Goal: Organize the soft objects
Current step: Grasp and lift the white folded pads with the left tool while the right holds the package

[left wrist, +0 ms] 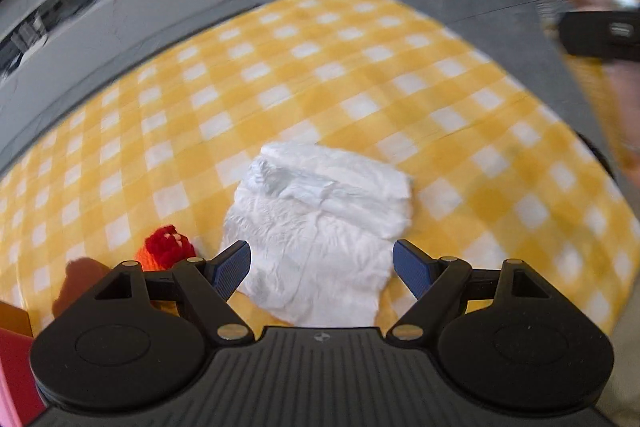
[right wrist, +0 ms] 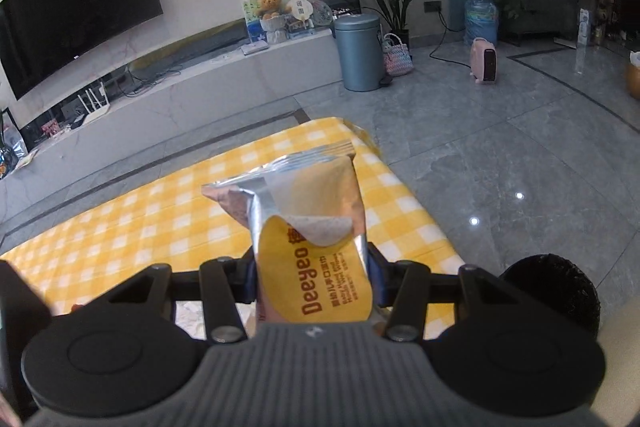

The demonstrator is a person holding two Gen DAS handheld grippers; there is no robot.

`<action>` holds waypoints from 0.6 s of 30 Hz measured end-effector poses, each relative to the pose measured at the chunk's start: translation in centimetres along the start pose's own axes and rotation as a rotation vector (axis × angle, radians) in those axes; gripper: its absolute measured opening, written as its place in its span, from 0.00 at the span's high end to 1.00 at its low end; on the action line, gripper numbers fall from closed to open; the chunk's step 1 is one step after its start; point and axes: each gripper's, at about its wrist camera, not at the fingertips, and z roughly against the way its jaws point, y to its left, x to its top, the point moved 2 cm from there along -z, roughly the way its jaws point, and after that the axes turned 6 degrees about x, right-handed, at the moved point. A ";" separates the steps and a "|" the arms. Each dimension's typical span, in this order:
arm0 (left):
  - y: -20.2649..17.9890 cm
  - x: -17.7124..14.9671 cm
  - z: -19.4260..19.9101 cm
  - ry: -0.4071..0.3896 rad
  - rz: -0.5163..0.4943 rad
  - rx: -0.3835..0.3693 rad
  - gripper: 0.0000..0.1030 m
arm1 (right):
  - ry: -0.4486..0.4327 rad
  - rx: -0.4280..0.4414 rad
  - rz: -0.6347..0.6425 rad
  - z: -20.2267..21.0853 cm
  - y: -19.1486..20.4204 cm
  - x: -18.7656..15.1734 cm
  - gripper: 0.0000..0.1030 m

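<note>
Right hand-held gripper is clamped on the wet-wipe pack, held upright and well above the yellow checked cloth covering the desk. The grip sits low on the pack and its crimped top end points away from the camera. Grasp looks square, no sag visible.

Left hand-held gripper is wide open and holds nothing. It hovers just over the near edge of the crumpled white diaper, which lies flat on the cloth at near centre. The blue pads flank the diaper's near corners; contact isn't clear. A red-and-orange knitted toy sits just left of the diaper. The left view is motion-blurred.

Step, as I read it: right side is mid-carry with the pack, left is lining up on the diaper.

Next: left needs to drop and pinch a fold, not the flat sheet. Thin fabric will slip or drag the cloth. Right needs a drop spot; none is in view.
</note>
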 end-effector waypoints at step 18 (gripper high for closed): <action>-0.8 -1.0 -4.5 -0.107 0.054 -0.033 0.00 | 0.053 -0.037 -0.003 -1.9 0.3 -0.1 0.51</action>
